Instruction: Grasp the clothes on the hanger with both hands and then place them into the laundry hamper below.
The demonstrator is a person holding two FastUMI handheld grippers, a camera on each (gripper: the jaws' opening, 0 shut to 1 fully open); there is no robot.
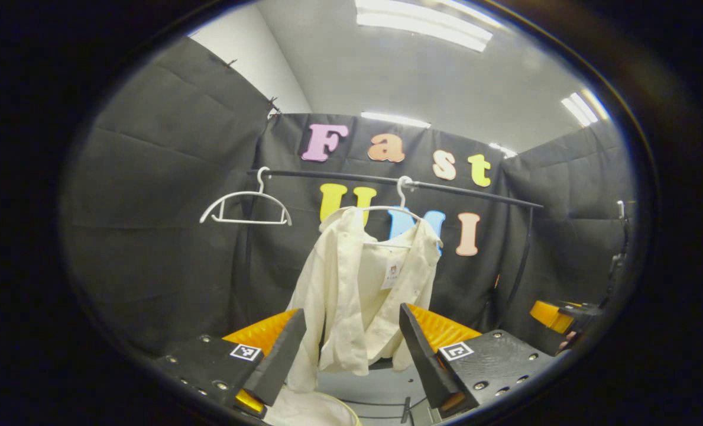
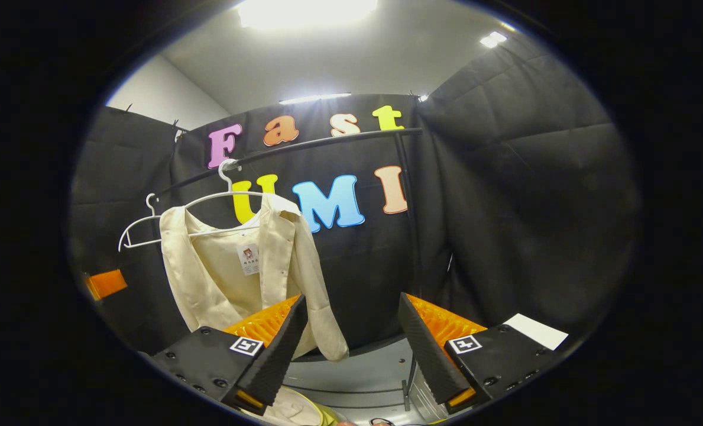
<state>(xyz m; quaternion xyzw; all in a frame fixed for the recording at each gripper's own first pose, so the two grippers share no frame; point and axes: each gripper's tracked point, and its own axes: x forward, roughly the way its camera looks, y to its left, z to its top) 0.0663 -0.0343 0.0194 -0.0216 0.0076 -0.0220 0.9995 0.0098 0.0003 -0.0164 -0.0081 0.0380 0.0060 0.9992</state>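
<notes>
Here, cream shirt on hanger; L gripper agape, facing it

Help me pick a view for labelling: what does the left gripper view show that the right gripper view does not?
Left gripper view: the cream shirt hangs framed between the left hand-held gripper's open fingers, with the empty white hanger well clear to its left.
Right gripper view: the shirt sits left of the right hand-held gripper's open fingers, the empty hanger peeking out beside it; the upright post and a white slip appear.
Shared: shirt on its own hanger, black rail, hamper rim at the bottom.
</notes>
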